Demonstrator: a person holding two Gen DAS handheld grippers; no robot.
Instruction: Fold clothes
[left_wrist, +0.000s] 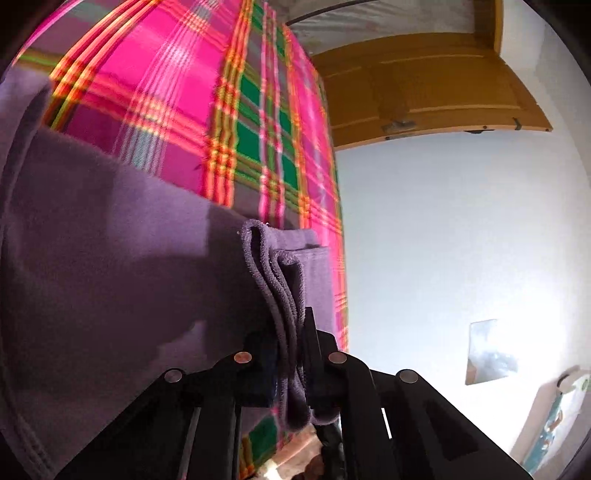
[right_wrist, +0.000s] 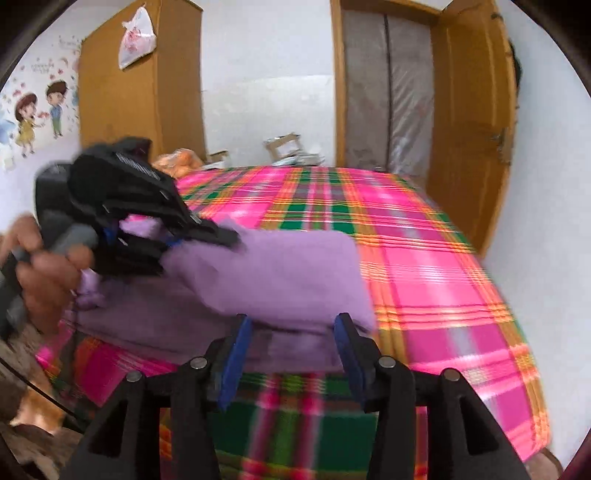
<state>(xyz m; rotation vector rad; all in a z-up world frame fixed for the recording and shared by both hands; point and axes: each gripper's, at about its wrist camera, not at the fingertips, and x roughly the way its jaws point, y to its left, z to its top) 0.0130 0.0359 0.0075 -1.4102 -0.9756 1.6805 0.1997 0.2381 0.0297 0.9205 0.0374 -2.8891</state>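
Left wrist: left tool pinches purple garment edge; right tool agape.

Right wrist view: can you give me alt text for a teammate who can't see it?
The open right gripper faces a purple garment lying on a bed with a pink and green plaid cover. At left, a hand holds the left gripper, clamped on the garment's far edge. Wooden doors and a white wall stand behind.

Both fisheye views are brightly daylit, with dark vignetted corners and curved edges. Motion blur smears the pink plaid bedspread and purple fleece garment. The white wall glares. Shadows cross the garment.
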